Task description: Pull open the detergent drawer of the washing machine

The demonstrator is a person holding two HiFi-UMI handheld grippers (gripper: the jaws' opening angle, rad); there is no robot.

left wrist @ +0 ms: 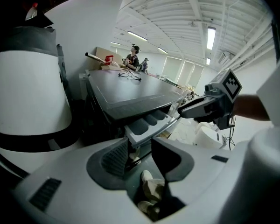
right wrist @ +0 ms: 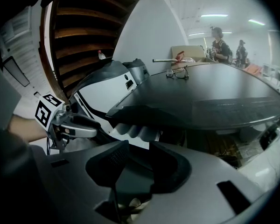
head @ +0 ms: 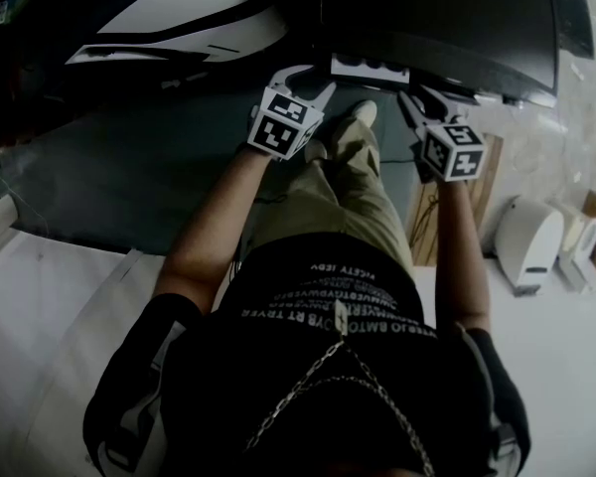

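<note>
The dark washing machine [head: 447,18] stands ahead of me, and its pale detergent drawer [head: 370,68] sticks out of the front. In the left gripper view the drawer [left wrist: 148,124] shows several compartments just beyond the jaws. My left gripper [head: 313,85] sits at the drawer's left end, jaws apart [left wrist: 140,157] with nothing between them. To the right of the drawer my right gripper [head: 424,102] hovers, also apart [right wrist: 139,161] and empty. The drawer's underside [right wrist: 134,132] hangs just past its jaws. Each gripper shows in the other's view: the right gripper [left wrist: 198,107] and the left gripper [right wrist: 77,128].
A white rounded appliance [head: 179,8] stands left of the washer. My legs and a shoe [head: 359,117] are below the drawer on a dark floor mat [head: 119,177]. A wooden board [head: 484,182] and white bins [head: 526,241] are at the right. Glasses [left wrist: 129,74] lie on the washer top.
</note>
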